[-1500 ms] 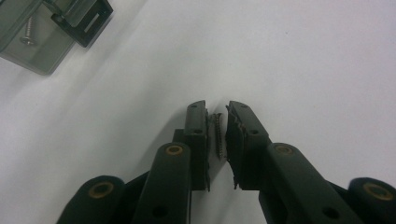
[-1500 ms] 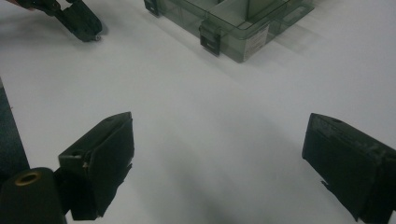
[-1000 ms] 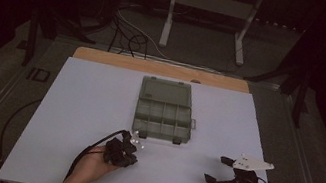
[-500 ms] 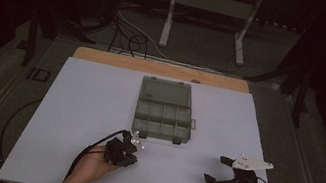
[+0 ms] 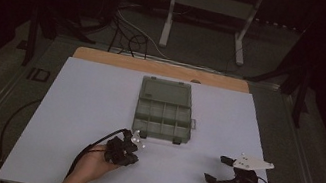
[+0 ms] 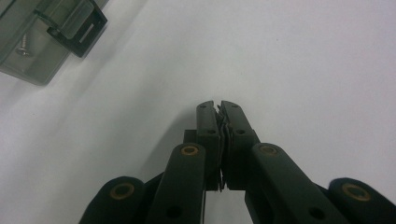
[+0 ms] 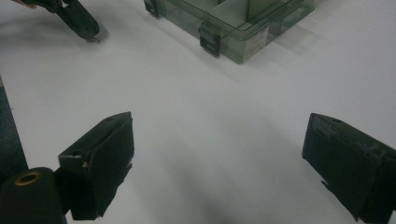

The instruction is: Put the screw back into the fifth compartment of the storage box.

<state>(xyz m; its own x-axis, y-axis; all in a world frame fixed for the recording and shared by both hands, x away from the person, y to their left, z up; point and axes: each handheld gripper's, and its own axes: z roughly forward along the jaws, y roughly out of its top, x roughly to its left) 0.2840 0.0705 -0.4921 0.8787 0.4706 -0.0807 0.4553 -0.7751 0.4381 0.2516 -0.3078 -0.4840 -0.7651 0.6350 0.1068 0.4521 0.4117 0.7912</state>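
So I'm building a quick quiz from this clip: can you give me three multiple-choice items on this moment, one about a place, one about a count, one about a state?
1. Where does the compartment box lie on the white sheet?
A. near its middle, beyond both grippers
B. at its near right corner
C. off the sheet, on the floor

2. How many dark latches show on the near edge of the box in the high view?
A. none
B. two
C. five

3. How do the two grippers stand?
A. both wide open
B. left gripper shut with nothing held, right gripper open
C. left open, right shut on the box

Answers:
1 A, since the high view shows the box at mid-sheet, ahead of both hands.
2 B, since two dark clips sit on that edge.
3 B, since the left jaws meet on nothing and the right jaws stand far apart over bare sheet.
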